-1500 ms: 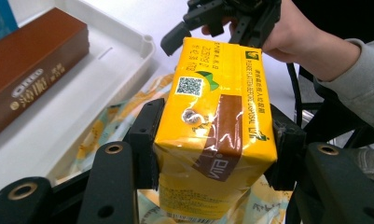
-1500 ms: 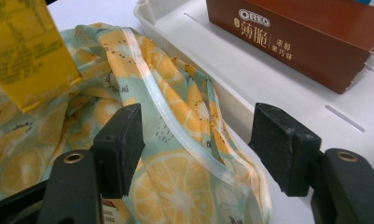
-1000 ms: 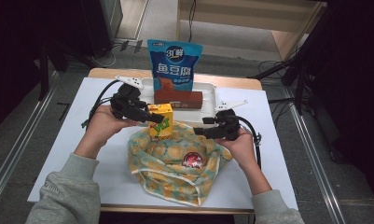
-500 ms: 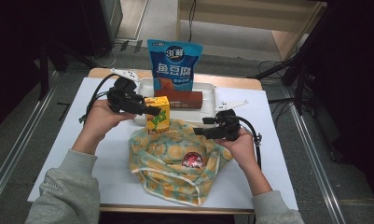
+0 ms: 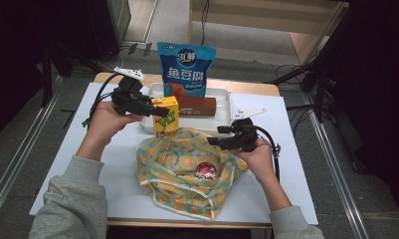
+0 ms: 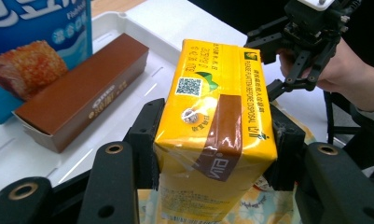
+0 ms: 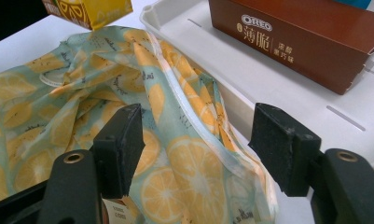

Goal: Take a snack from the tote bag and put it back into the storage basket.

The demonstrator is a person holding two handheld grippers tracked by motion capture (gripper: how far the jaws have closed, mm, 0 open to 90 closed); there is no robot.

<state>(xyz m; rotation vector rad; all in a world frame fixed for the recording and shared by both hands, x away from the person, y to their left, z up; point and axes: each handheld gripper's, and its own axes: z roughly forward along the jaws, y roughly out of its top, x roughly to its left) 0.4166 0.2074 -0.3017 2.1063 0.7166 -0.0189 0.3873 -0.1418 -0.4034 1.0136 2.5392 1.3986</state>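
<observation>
My left gripper [image 5: 156, 111] is shut on a yellow drink carton [image 5: 166, 117], which hangs upright above the near edge of the white tray [image 5: 223, 97]. In the left gripper view the carton [image 6: 217, 93] sits squeezed between both pads of the gripper [image 6: 216, 142]. A lemon-print cloth bag [image 5: 184, 172] lies open on the table with a red round item [image 5: 205, 171] inside. My right gripper [image 5: 215, 137] stands open at the bag's right rim. Its jaws [image 7: 201, 147] straddle the bag's fabric edge [image 7: 184, 116] without pinching it.
A brown Oreo box [image 5: 194, 105] lies in the tray, and a blue snack pouch [image 5: 185, 69] stands behind it. The tray wall [image 7: 240, 112] is right beside the bag. White table surface [image 5: 306, 169] lies right of the bag.
My left gripper has lifted the yellow carton out of the bag's mouth and carried it away toward the tray. The right gripper has stayed at the bag's rim.
</observation>
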